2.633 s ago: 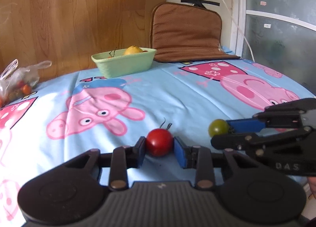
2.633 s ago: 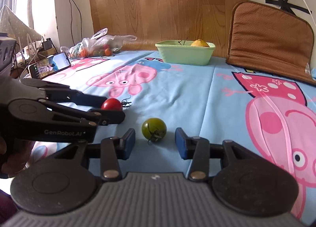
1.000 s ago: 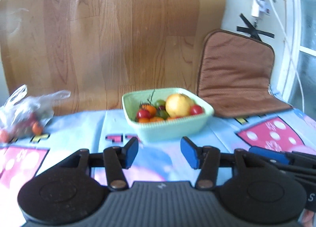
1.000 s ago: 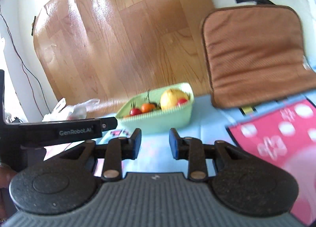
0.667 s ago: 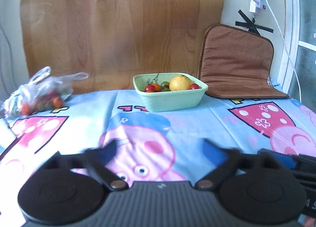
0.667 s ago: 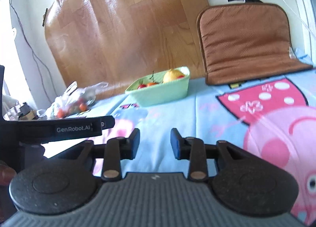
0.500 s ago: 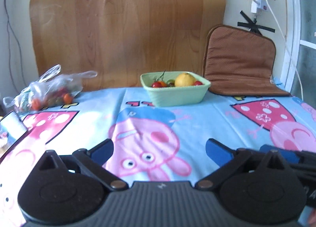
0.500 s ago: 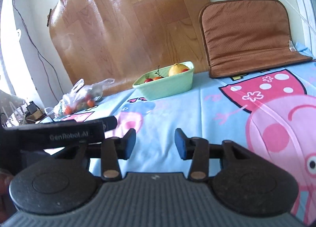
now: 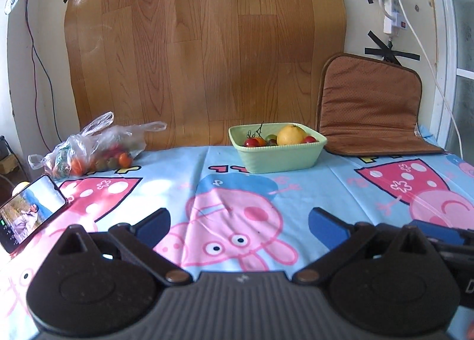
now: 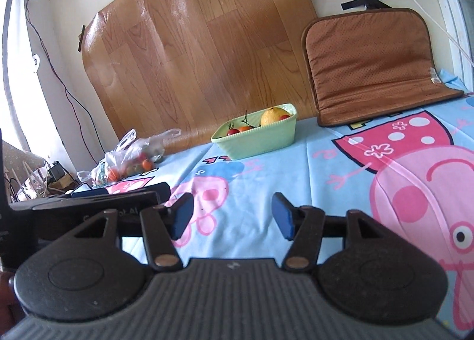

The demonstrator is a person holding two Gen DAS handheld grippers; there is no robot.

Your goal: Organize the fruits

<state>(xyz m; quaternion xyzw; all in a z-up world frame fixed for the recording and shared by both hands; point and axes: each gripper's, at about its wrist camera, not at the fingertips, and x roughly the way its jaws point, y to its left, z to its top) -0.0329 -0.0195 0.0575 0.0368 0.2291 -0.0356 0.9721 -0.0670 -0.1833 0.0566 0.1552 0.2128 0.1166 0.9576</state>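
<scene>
- Both the left hand-held gripper (image 9: 238, 224) and the right hand-held gripper (image 10: 232, 214) hang spread and hold nothing
- Fruits (image 9: 277, 137) sit in the bowl (image 9: 278, 156) at the far side of the bench (image 9: 311, 189)
- No loose fruit shows on the cloth (the sorting step looks done); next, I judge, comes the bag (image 9: 94, 147) at far left, and its thin plastic calls for a gentle pinch

Both views are brightly lit by daylight. Glare is seen on the wood panel (image 10: 189, 52). Edges are bent by fisheye distortion.
</scene>
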